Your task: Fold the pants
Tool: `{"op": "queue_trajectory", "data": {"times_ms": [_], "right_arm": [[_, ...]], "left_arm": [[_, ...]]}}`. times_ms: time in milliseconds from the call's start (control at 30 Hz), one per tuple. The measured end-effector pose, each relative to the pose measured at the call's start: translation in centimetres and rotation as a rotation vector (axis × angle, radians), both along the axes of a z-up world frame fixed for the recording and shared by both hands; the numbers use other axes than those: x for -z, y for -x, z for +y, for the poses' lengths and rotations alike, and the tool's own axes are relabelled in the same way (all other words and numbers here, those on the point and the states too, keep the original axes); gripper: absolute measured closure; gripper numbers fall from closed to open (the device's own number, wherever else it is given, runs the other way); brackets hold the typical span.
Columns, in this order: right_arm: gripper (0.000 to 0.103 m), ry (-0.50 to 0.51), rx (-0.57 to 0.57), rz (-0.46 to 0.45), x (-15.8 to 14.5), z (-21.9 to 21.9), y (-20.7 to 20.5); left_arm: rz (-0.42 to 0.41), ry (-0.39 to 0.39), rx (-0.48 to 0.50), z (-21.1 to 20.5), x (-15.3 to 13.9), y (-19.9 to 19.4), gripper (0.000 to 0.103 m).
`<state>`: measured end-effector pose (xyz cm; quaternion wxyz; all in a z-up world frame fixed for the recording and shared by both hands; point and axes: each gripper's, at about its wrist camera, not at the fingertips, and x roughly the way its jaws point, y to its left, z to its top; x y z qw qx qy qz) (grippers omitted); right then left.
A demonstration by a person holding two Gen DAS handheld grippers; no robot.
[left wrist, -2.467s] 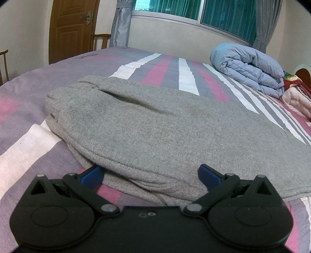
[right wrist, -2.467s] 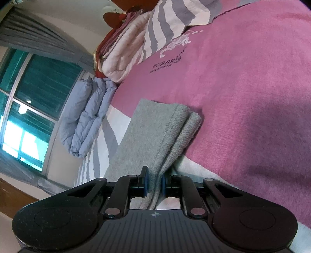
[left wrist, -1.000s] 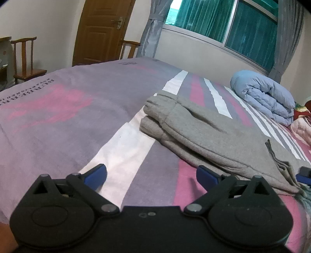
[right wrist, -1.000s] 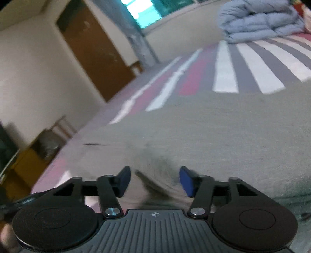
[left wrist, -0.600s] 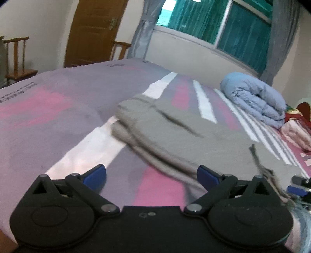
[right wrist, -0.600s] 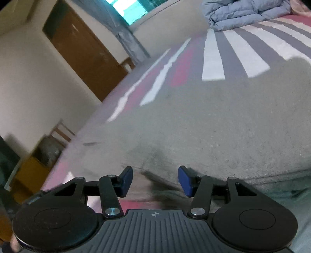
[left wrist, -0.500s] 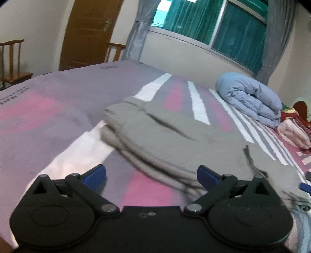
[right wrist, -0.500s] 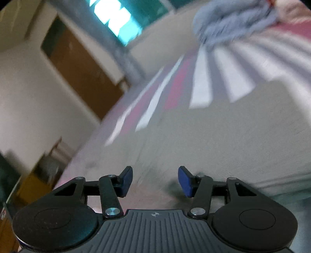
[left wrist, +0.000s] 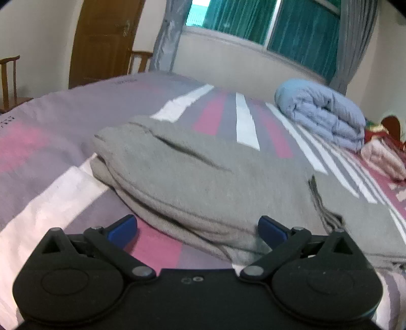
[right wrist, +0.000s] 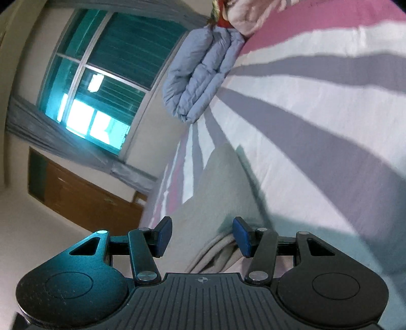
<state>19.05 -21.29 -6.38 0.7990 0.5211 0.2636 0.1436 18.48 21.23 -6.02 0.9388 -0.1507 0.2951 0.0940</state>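
The grey pants (left wrist: 203,177) lie folded into a stack on the striped bed. A second layer's edge crosses the top at the right. My left gripper (left wrist: 198,228) is open and empty, low over the bed, with the stack's near folded edge between its blue fingertips. In the right wrist view the camera is rolled sideways. My right gripper (right wrist: 201,234) is open, and the layered edge of the pants (right wrist: 218,203) lies between its fingertips.
The bed cover (left wrist: 38,210) has pink, white and grey stripes. A rolled light-blue duvet (left wrist: 319,114) and folded pink bedding (left wrist: 380,157) lie at the far right. A wooden door (left wrist: 101,43), chairs and a curtained window (left wrist: 253,20) stand behind the bed.
My left gripper has moved forward to the stack's near edge. My right gripper let go of the pant leg after carrying it over the stack, stayed open and rolled sideways.
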Motion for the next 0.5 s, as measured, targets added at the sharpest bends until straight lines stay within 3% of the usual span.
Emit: {"op": "queue_trajectory", "data": {"times_ms": [100, 333, 500], "right_arm": [[0.050, -0.039, -0.007, 0.016, 0.5, -1.0, 0.9], [0.050, -0.114, -0.021, 0.088, 1.7, -1.6, -0.1], [0.050, -0.100, -0.005, 0.085, 1.9, -1.6, -1.3]], "left_arm": [[0.048, 0.008, 0.021, -0.1, 0.7, -0.7, 0.006], [0.050, 0.003, 0.032, 0.1, 0.8, -0.3, 0.006], [0.055, 0.005, 0.038, 0.3, 0.8, -0.3, 0.005]]}}
